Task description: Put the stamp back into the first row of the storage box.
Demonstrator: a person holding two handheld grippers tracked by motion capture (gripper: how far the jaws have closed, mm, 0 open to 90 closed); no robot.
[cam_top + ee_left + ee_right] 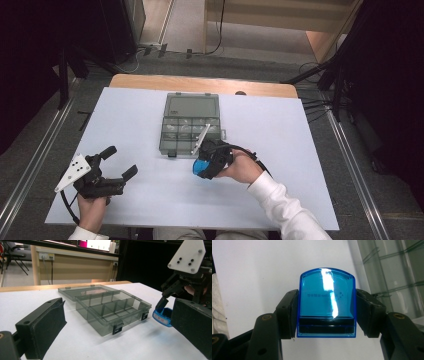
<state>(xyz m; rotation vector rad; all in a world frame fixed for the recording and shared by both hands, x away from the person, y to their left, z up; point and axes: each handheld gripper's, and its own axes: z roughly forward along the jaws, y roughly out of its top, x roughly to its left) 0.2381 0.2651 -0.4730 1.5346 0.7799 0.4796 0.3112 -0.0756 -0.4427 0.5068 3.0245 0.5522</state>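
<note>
White table point(125, 125) is carrying an open organizer point(189, 131) while the right gripper point(326, 312), clamping a blue case point(327, 302), is risking slippage on glossy sides; left gripper point(116, 165) is gaping.

The left tool point(112, 327) had its two black jaws standing wide apart with nothing between them. Straight ahead on the white counter point(82, 345) sat a smoky clear organizer box point(110, 310), lid flipped open behind it. Off to the right, the other tool point(165, 311) was clamped onto a small blue case point(163, 317), just beside the box's corner.
</note>
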